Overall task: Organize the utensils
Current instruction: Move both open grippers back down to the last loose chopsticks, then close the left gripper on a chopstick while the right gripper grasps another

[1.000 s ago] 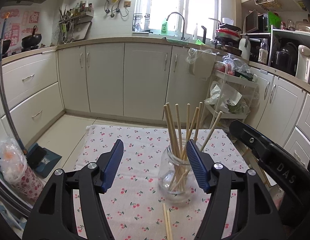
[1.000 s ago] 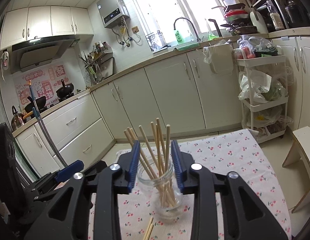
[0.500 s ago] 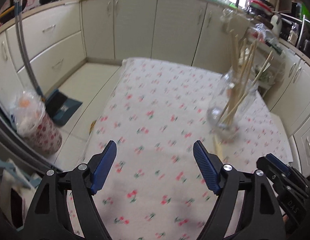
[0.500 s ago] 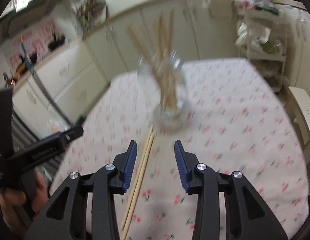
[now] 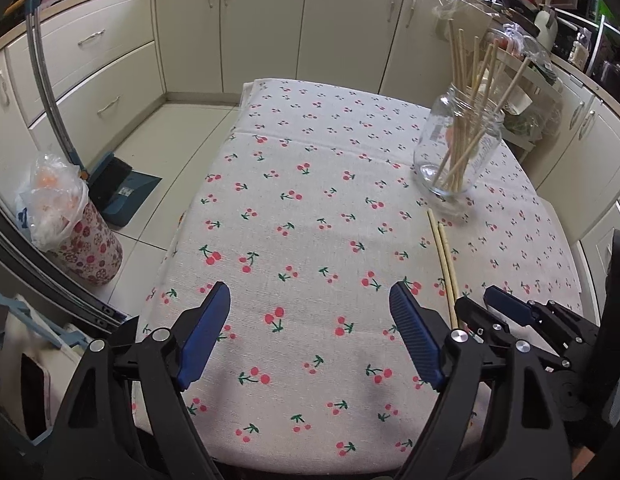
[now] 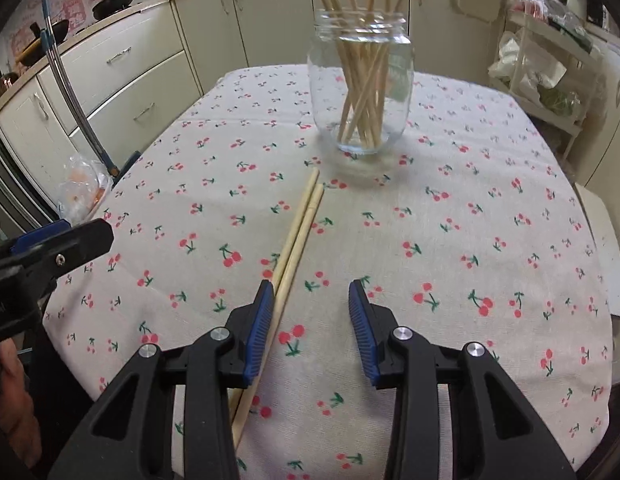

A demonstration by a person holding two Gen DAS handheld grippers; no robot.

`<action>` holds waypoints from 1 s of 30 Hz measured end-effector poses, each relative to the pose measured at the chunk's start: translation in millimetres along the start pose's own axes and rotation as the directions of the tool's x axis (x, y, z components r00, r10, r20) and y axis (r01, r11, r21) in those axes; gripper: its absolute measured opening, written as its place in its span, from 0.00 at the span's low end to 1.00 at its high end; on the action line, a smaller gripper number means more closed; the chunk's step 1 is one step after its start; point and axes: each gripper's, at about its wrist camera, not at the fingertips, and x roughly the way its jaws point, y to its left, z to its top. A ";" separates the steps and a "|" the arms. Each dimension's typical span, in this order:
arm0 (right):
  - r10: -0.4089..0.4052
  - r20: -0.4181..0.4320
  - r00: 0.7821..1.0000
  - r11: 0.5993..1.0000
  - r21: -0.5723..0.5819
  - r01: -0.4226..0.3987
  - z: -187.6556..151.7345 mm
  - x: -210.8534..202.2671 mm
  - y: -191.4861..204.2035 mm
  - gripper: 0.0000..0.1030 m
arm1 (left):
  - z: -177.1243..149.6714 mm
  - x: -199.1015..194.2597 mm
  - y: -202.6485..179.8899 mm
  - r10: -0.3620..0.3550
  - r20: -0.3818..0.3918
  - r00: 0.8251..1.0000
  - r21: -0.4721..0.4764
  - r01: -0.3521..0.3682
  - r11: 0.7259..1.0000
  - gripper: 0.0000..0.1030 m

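A clear glass jar (image 6: 360,92) holding several wooden chopsticks stands on the cherry-print tablecloth (image 6: 450,240); it also shows at the right in the left wrist view (image 5: 456,148). Two loose chopsticks (image 6: 296,240) lie side by side on the cloth in front of the jar, also visible in the left wrist view (image 5: 444,260). My right gripper (image 6: 310,320) is open and empty just above the cloth, its left finger beside the near part of the chopsticks. My left gripper (image 5: 310,336) is open and empty over the near left of the table.
White kitchen cabinets (image 5: 262,28) line the back. A floral bin with a plastic bag (image 5: 70,232) and a dustpan (image 5: 122,188) stand on the floor at left. A rack with bags (image 6: 538,64) stands at right.
Both grippers have pulled back from around the jar and dropped low toward the near side of the table. The right gripper now sits by the loose chopsticks.
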 end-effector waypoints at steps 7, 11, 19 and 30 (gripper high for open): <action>-0.033 -0.018 0.999 0.998 -0.045 0.032 -7.0 -7.0 -15.6 0.25 | 5.5 11.7 -22.8 -0.017 -0.026 0.999 0.045 0.019 0.999 0.76; -0.018 -0.016 1.000 1.000 -0.025 0.017 -11.3 -12.9 -28.8 0.19 | 14.7 30.9 -58.5 -0.030 -0.053 0.998 0.113 0.036 0.993 0.76; 0.032 0.013 0.999 0.999 0.003 -0.032 -22.8 -22.9 -51.9 0.16 | 22.2 71.6 -102.8 0.011 -0.096 0.995 0.196 0.008 0.980 0.74; 0.074 -0.023 0.997 0.997 0.008 -0.073 -14.2 -18.7 -49.1 0.23 | 7.0 63.1 -79.7 -0.029 -0.156 0.987 0.259 0.069 0.963 0.41</action>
